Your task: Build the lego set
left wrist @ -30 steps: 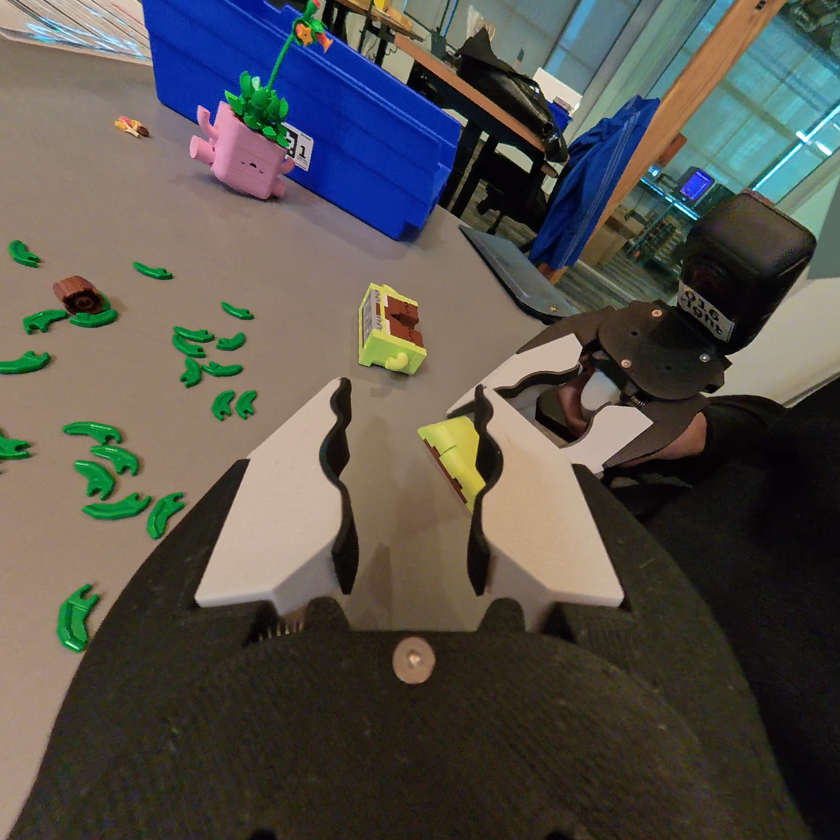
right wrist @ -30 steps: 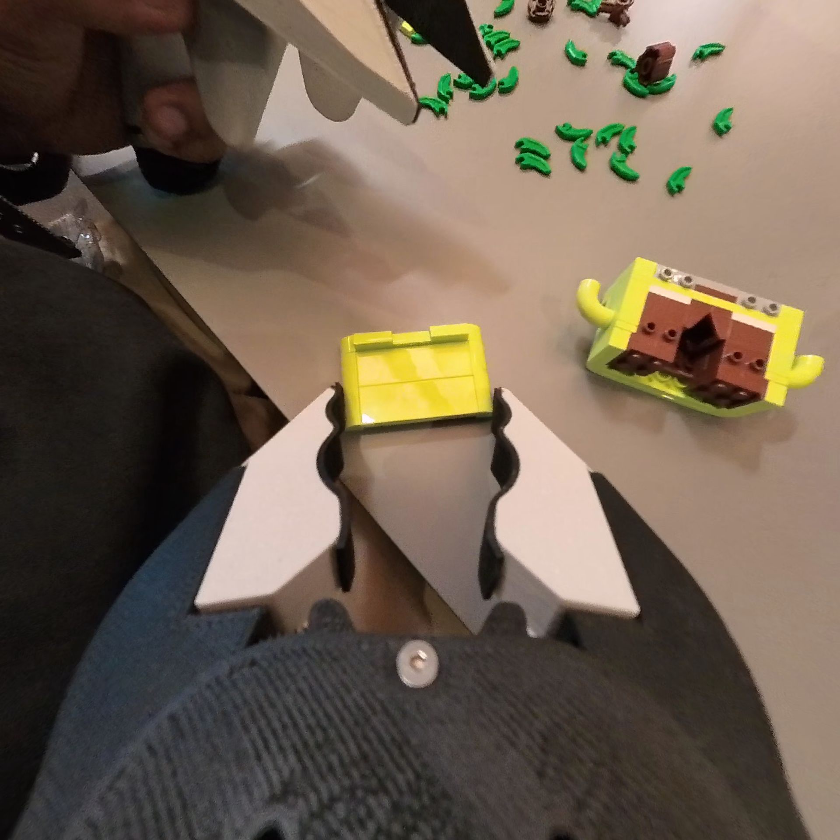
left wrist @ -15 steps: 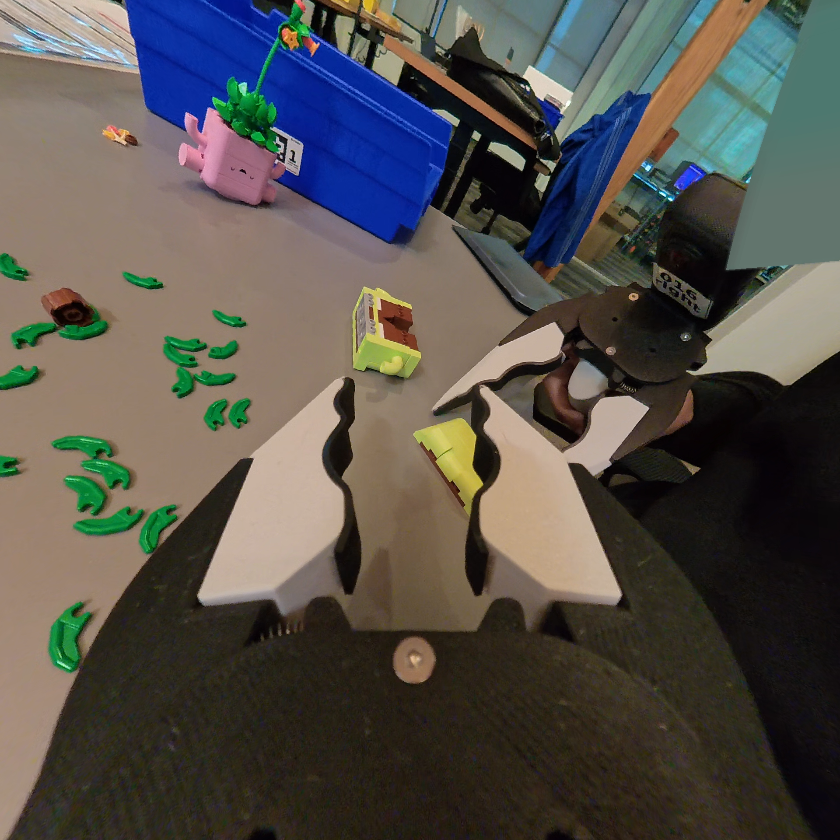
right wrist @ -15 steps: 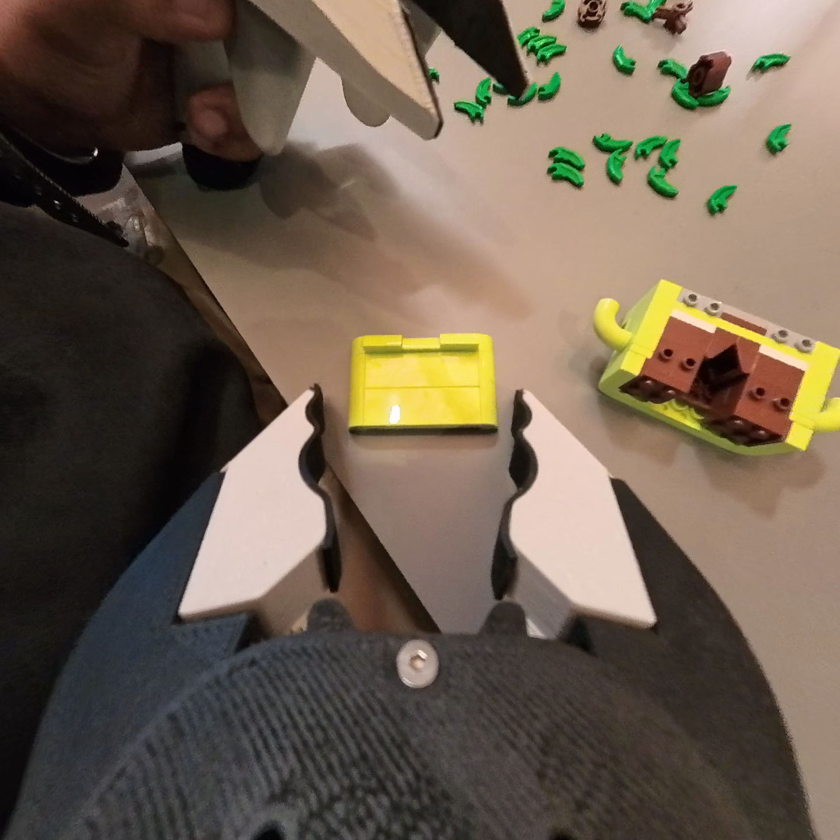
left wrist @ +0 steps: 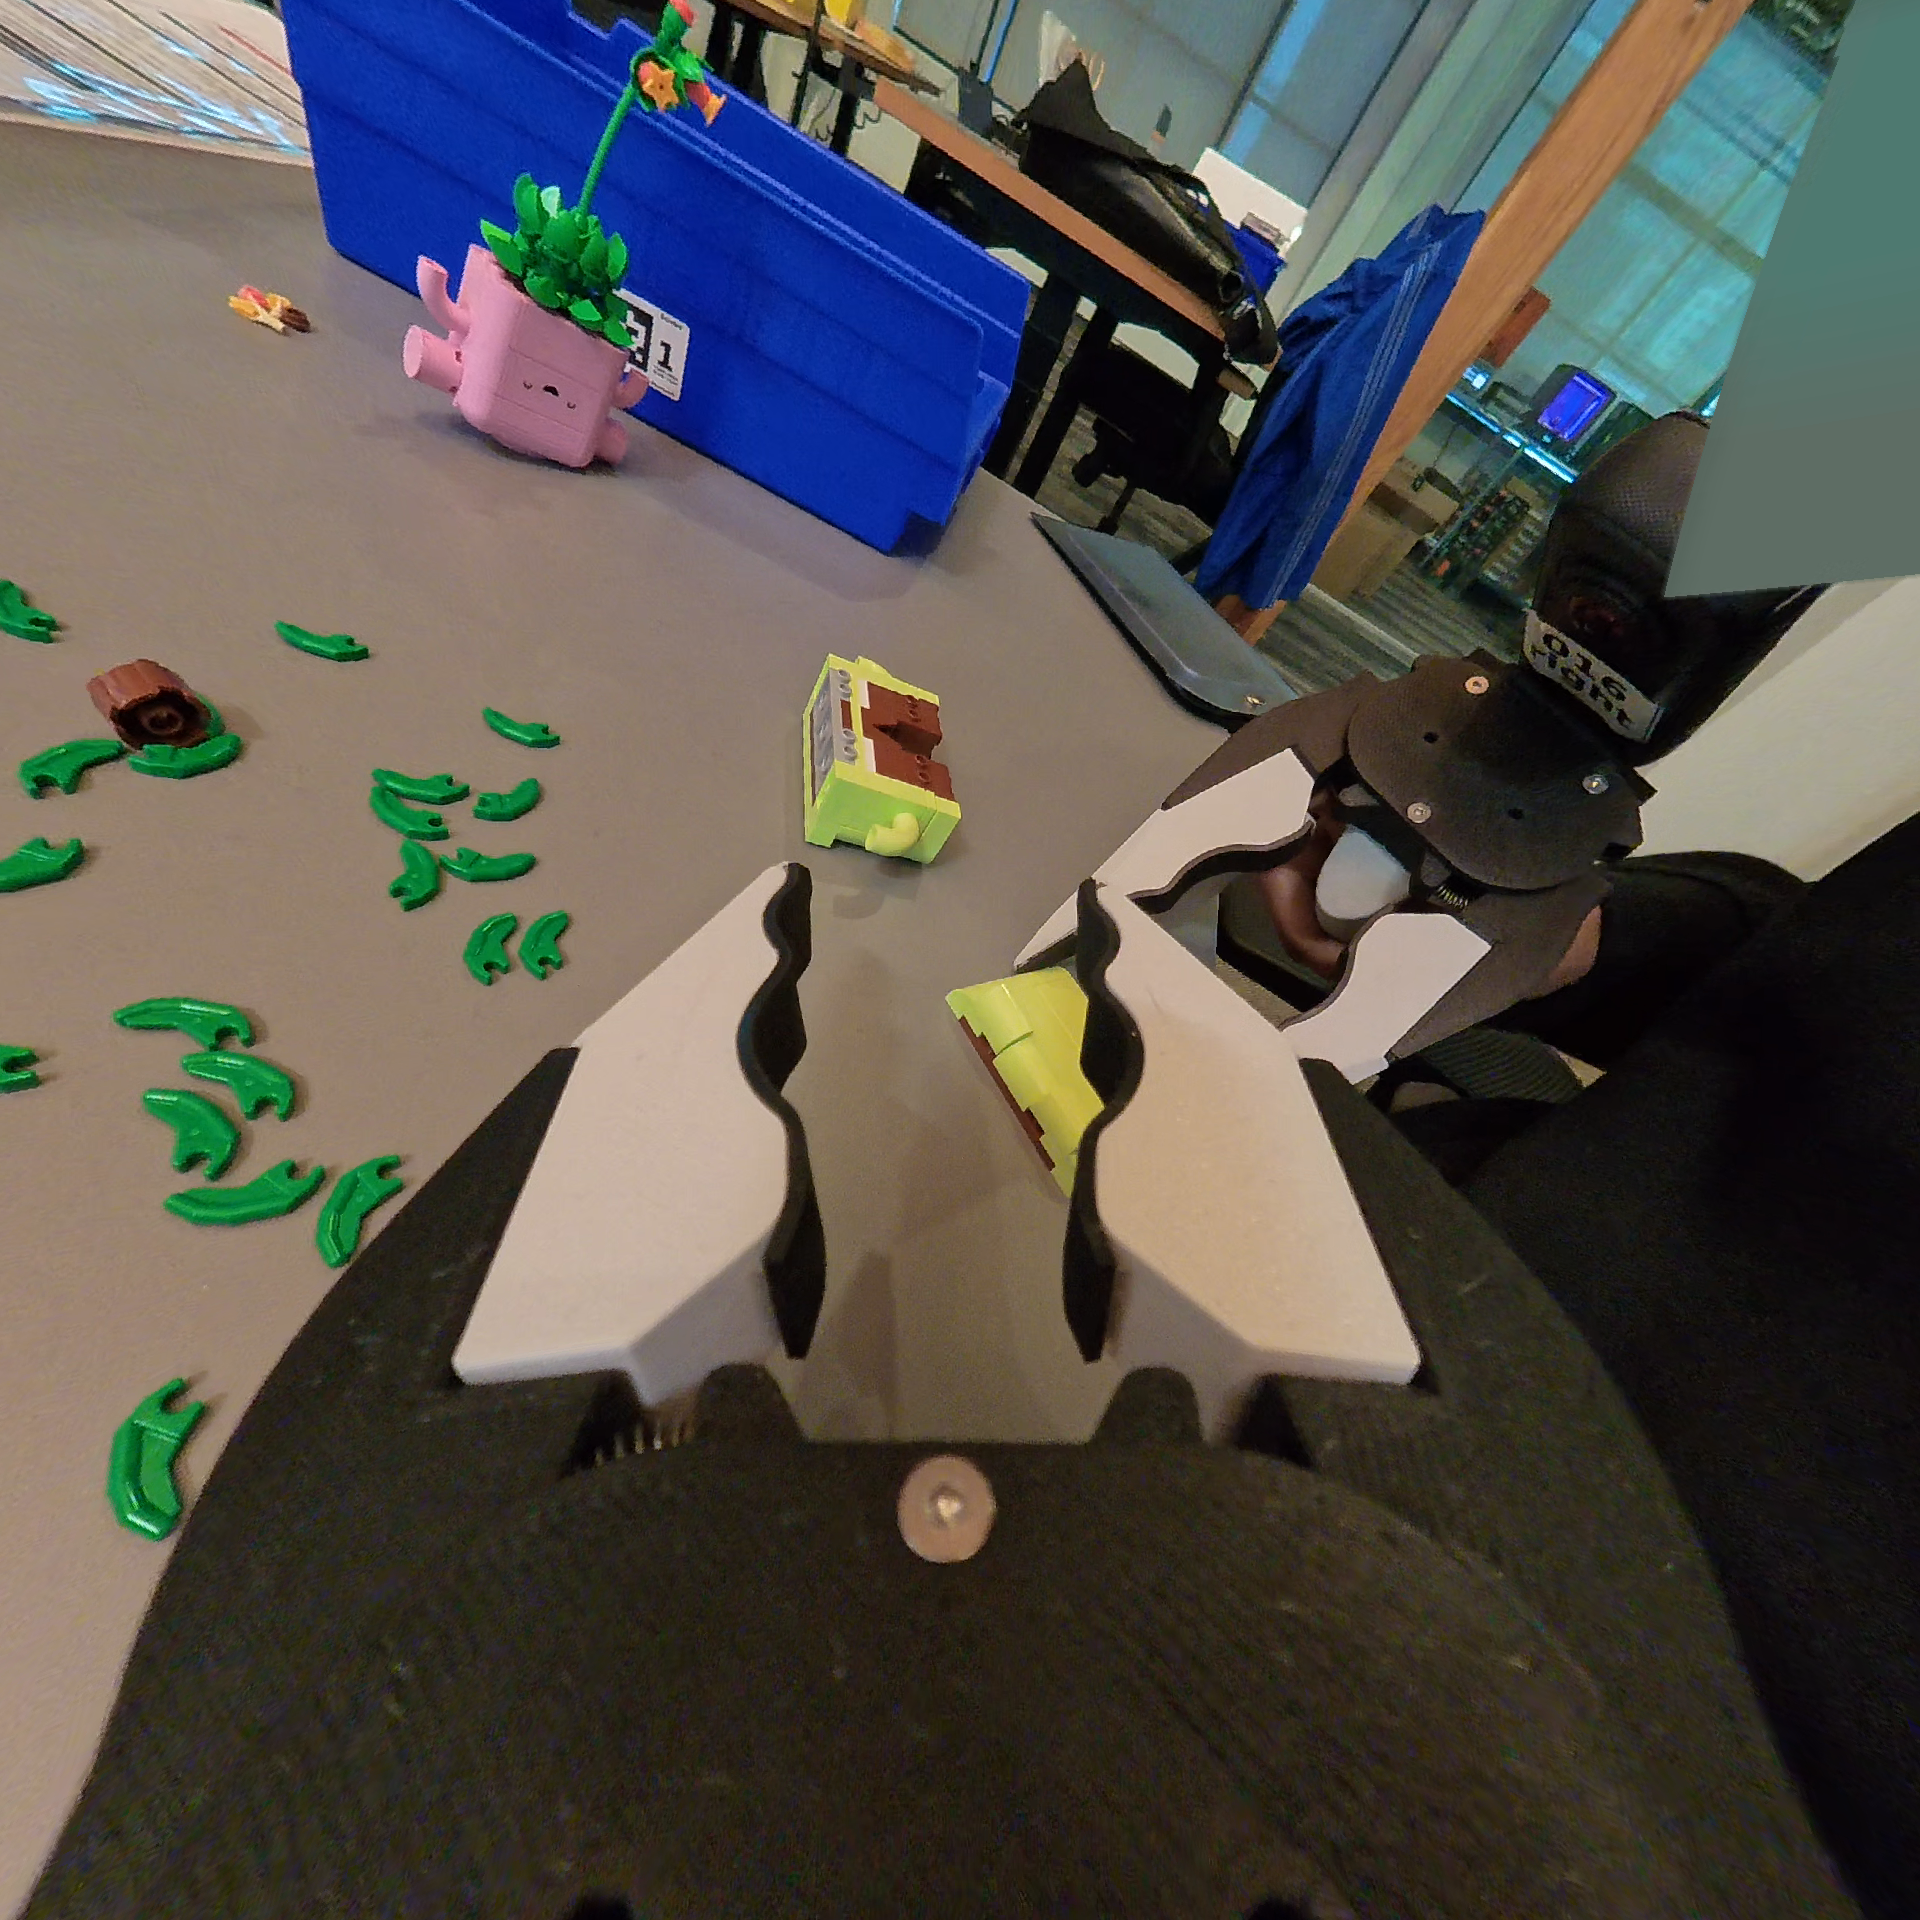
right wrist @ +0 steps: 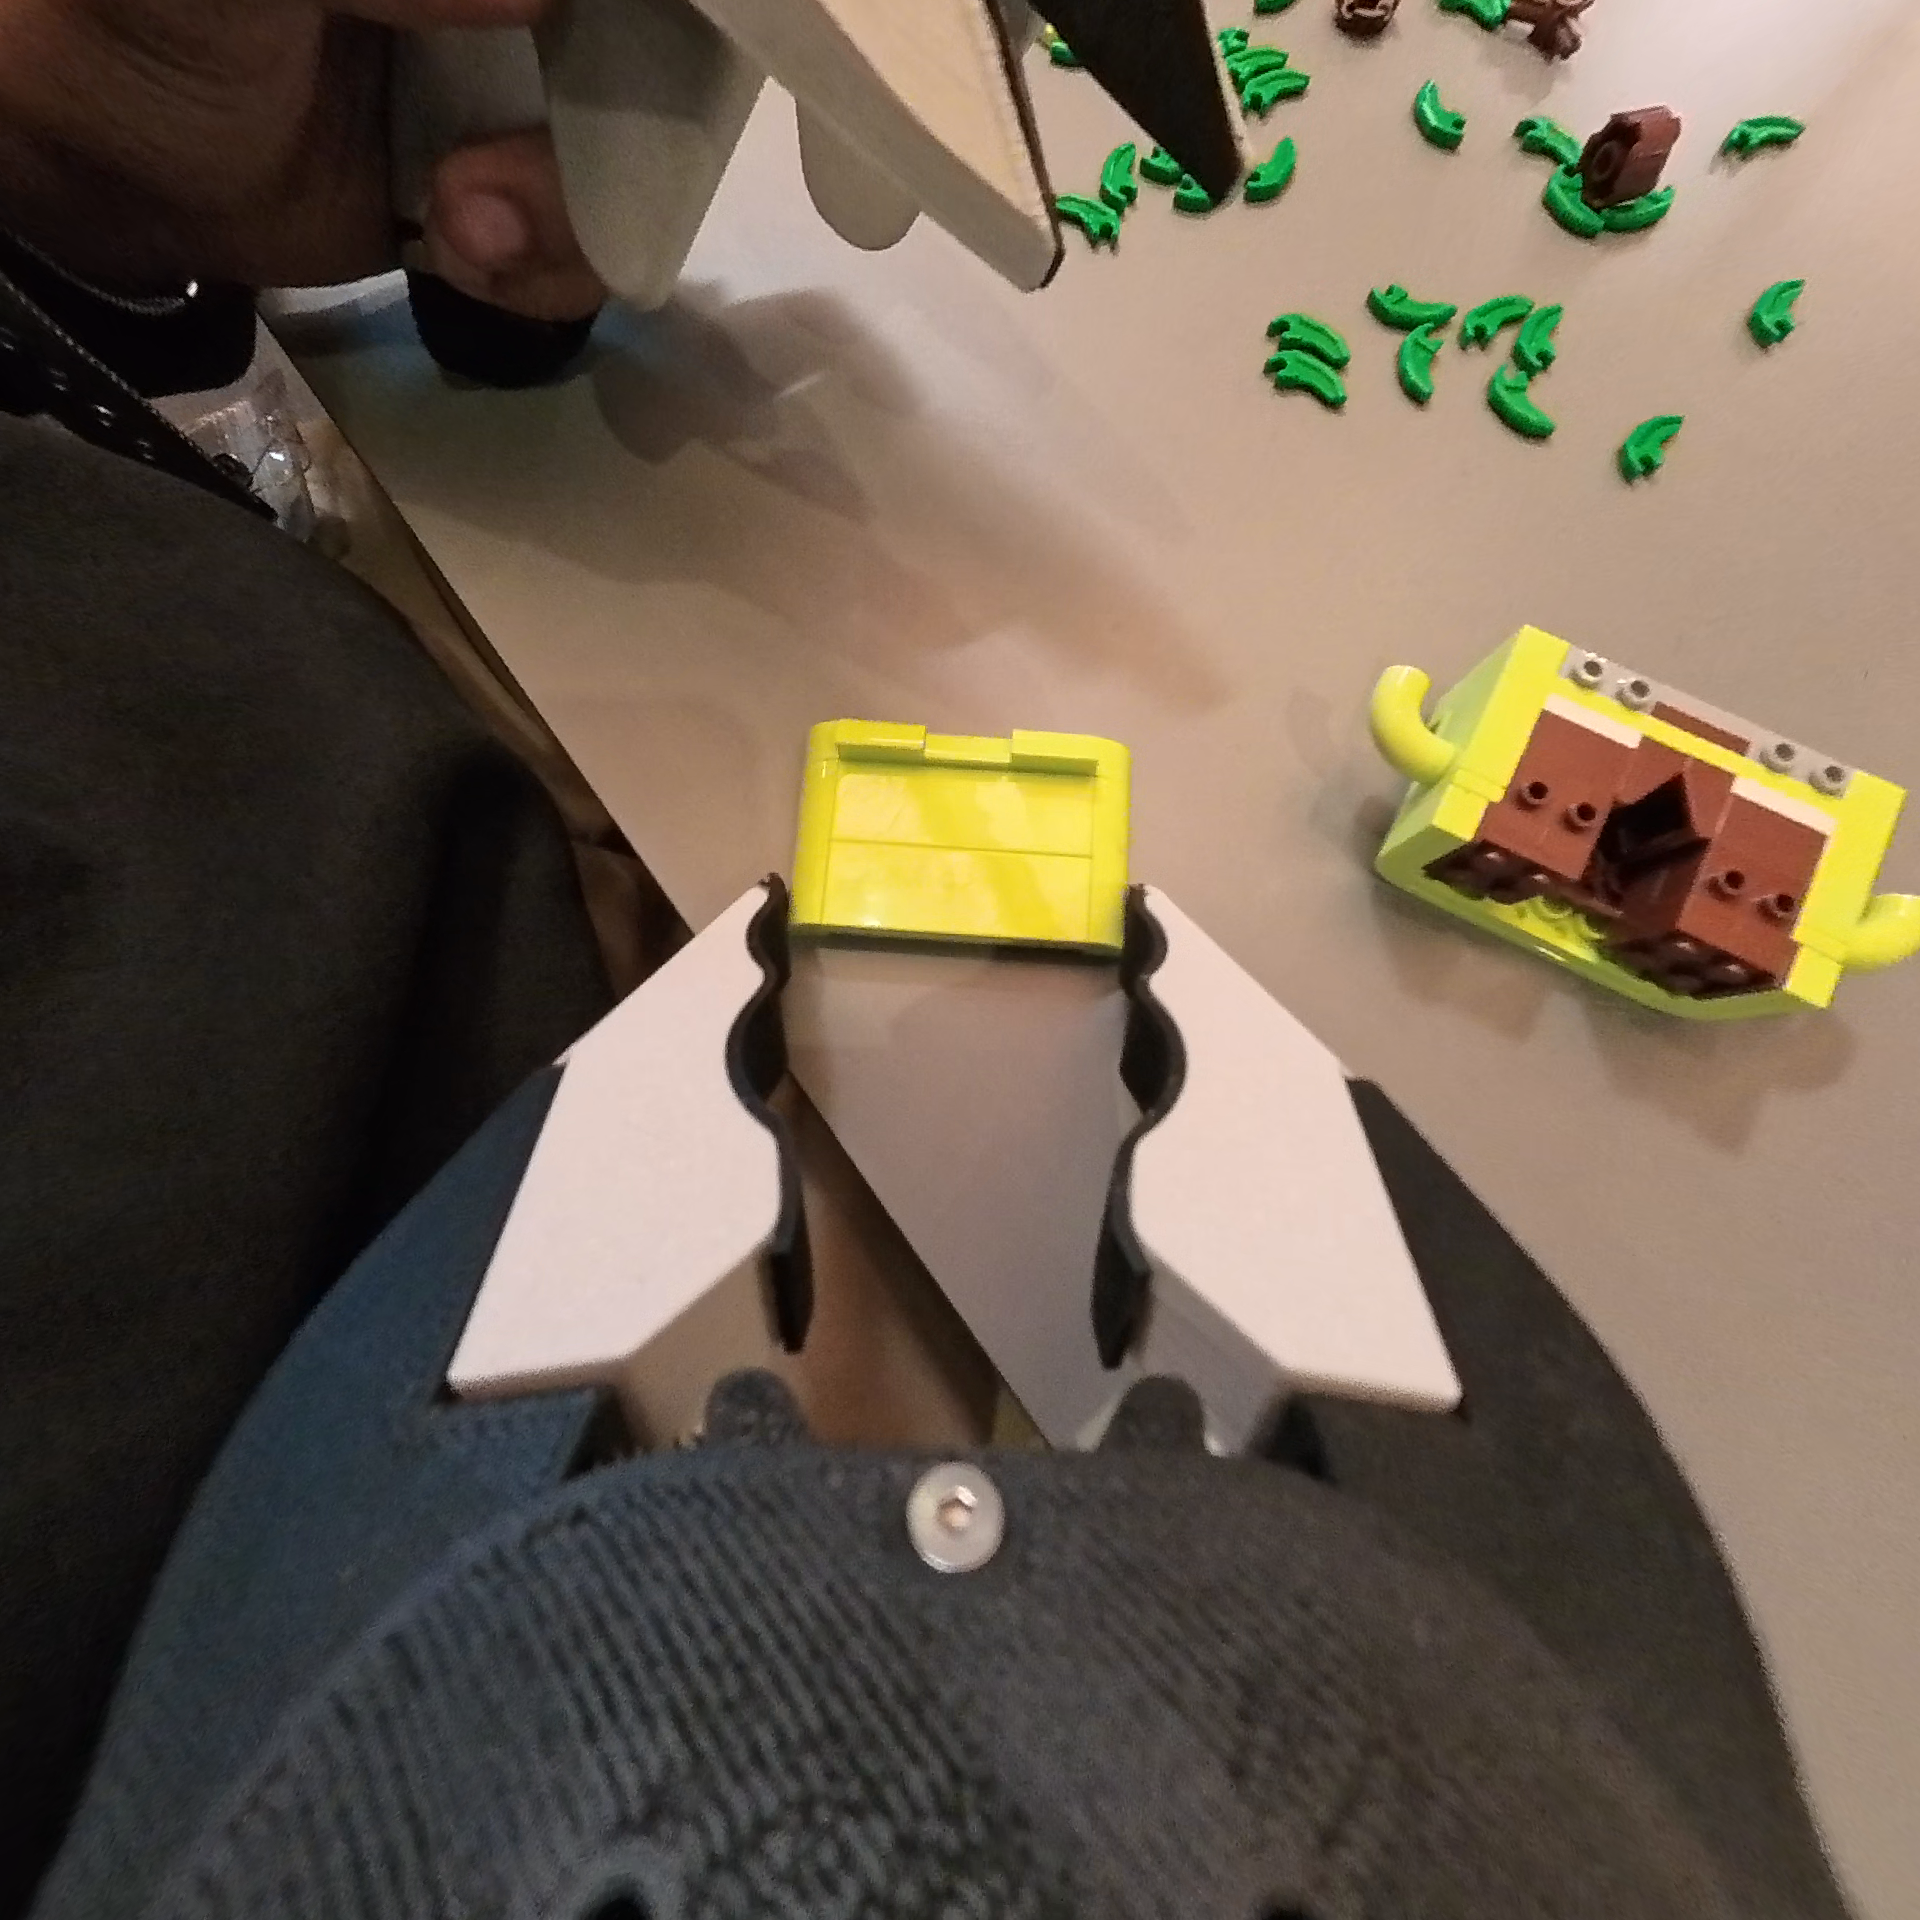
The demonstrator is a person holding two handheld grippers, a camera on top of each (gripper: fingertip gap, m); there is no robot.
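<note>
My right gripper [right wrist: 956, 904] is shut on the near edge of a flat lime-green lego panel [right wrist: 956, 842], low over the grey table near its edge. The panel also shows in the left wrist view [left wrist: 1023, 1049], tilted, with brown studs underneath. My left gripper [left wrist: 940, 894] is open and empty, held just left of the panel; its fingers [right wrist: 935, 135] show at the top of the right wrist view. A lime-and-brown pot body [right wrist: 1642, 842] lies on its side further out on the table, also in the left wrist view [left wrist: 878, 769].
Several green leaf pieces [left wrist: 447, 821] and a brown piece [left wrist: 151, 707] lie scattered on the table's left. A finished pink pot plant [left wrist: 530, 364] stands before a blue bin [left wrist: 810, 332] at the back. The table edge [right wrist: 499, 686] and a person's dark clothing are close by. The gap from one gripper's tips to the other's is roughly 10 cm. It is some 15 cm from my left tips to the brown piece [left wrist: 151, 707].
Half a second ago the right gripper stood open, back from the panel. It has now moved in and shut on the panel again. The left gripper has barely moved.
</note>
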